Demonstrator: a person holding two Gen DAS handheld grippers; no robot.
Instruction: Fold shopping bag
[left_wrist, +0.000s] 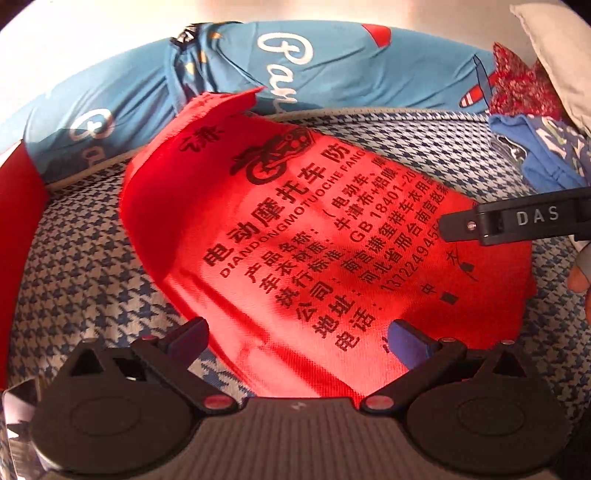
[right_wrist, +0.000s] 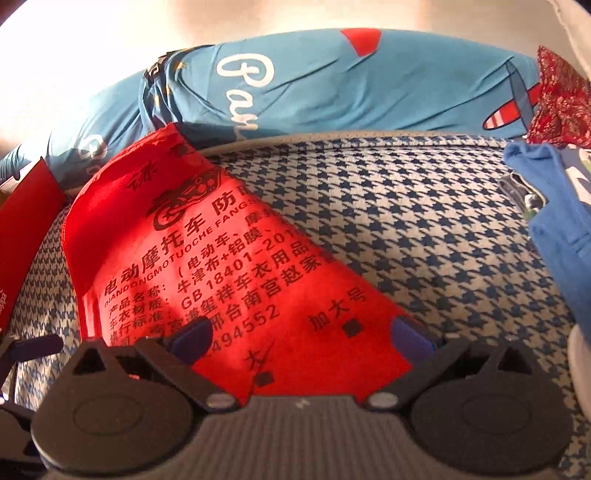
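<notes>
A red non-woven fabric shopping bag printed with black Chinese characters and a scooter drawing (left_wrist: 325, 254) lies spread on a blue-and-white houndstooth cushion surface (left_wrist: 92, 266), its far edge curled up against a long blue bolster pillow with white cursive lettering (left_wrist: 295, 70) that runs along the back of the cushion. The left gripper (left_wrist: 299, 336) hovers over the bag's near edge with its jaws spread wide; one blue-padded fingertip sits over the houndstooth just beside the bag, the other over the red fabric, and nothing is pinched between them. The right gripper (right_wrist: 303, 332) is likewise spread wide above the bag's near corner, both blue pads apart over the printed red cloth and gripping nothing. In the left wrist view, the right gripper's black finger marked "DAS" reaches in over the bag's right edge. Right of the bag, at the cushion's side, lies a crumpled blue garment (right_wrist: 554, 221), with a red patterned cloth (right_wrist: 557, 99) behind it.
</notes>
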